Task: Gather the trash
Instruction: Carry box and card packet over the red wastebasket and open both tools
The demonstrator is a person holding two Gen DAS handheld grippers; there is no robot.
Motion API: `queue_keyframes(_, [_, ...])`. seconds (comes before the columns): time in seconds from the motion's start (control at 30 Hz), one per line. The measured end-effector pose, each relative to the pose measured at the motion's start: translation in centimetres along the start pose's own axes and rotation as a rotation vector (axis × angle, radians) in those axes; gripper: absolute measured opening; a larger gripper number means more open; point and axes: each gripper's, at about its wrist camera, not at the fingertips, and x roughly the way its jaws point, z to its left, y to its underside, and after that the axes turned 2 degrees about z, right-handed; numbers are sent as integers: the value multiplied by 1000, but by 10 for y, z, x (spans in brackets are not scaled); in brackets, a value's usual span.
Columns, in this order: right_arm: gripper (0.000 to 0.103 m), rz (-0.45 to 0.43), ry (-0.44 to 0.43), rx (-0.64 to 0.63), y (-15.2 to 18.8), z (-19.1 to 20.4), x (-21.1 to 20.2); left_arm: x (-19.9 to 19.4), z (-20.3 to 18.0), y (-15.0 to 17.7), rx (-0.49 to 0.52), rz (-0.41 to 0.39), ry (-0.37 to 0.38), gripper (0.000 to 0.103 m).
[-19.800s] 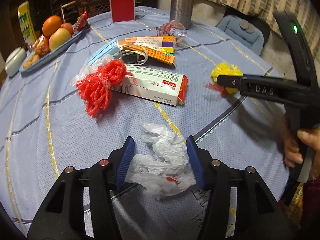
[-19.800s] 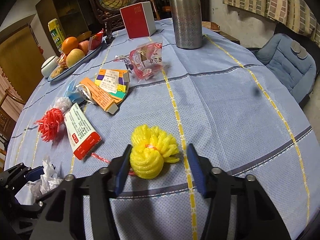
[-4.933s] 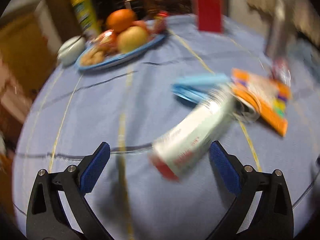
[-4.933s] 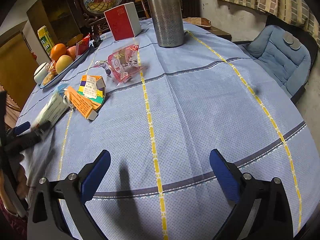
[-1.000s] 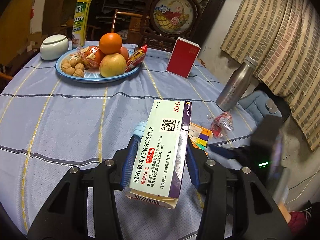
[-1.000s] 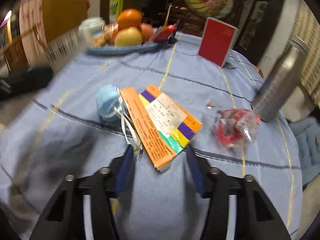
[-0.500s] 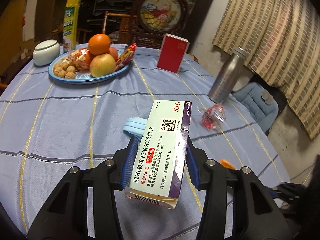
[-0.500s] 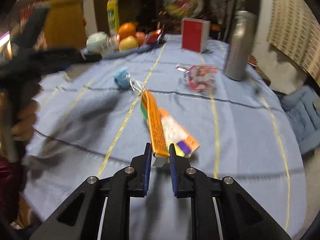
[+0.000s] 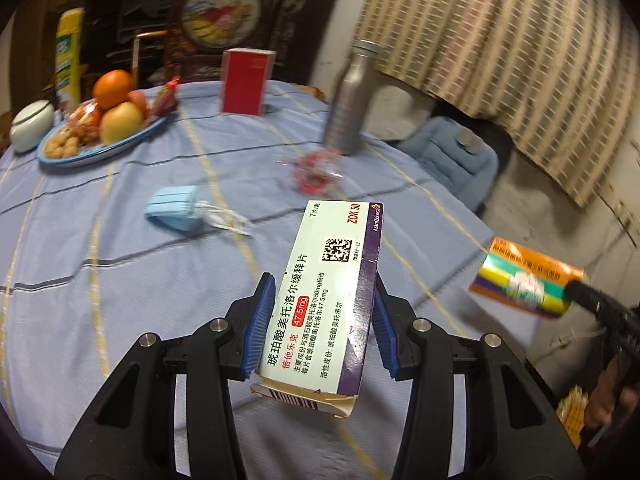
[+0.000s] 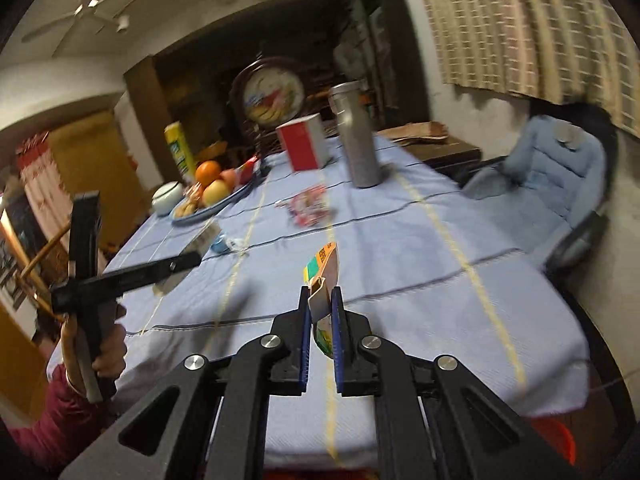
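Both wrist cameras look forward and down along their tongs, close above the surface (image 9: 120,280); both catch the metal bottle (image 9: 350,108) and fruit plate (image 10: 224,202) at the far side.

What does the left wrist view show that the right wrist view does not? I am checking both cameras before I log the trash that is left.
Only the left wrist view shows the printed face of the medicine box clamped in the left gripper, and the face mask in full. Only the right wrist view shows the ceiling fan, the hand holding the left gripper, and the right gripper pinching the orange packet edge-on. Both show the packet, fruit plate, red box, metal bottle, red wrapper and blue chair.
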Motion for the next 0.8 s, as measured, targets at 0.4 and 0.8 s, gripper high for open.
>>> queue_keyframes(0.4, [10,-36,260,175,67,-105,-106,14,-126,17,208,51,182,47])
queue_keyframes(0.8, [14,170,462,320,155,-196,-79,55,-242,58,400,182,320,47])
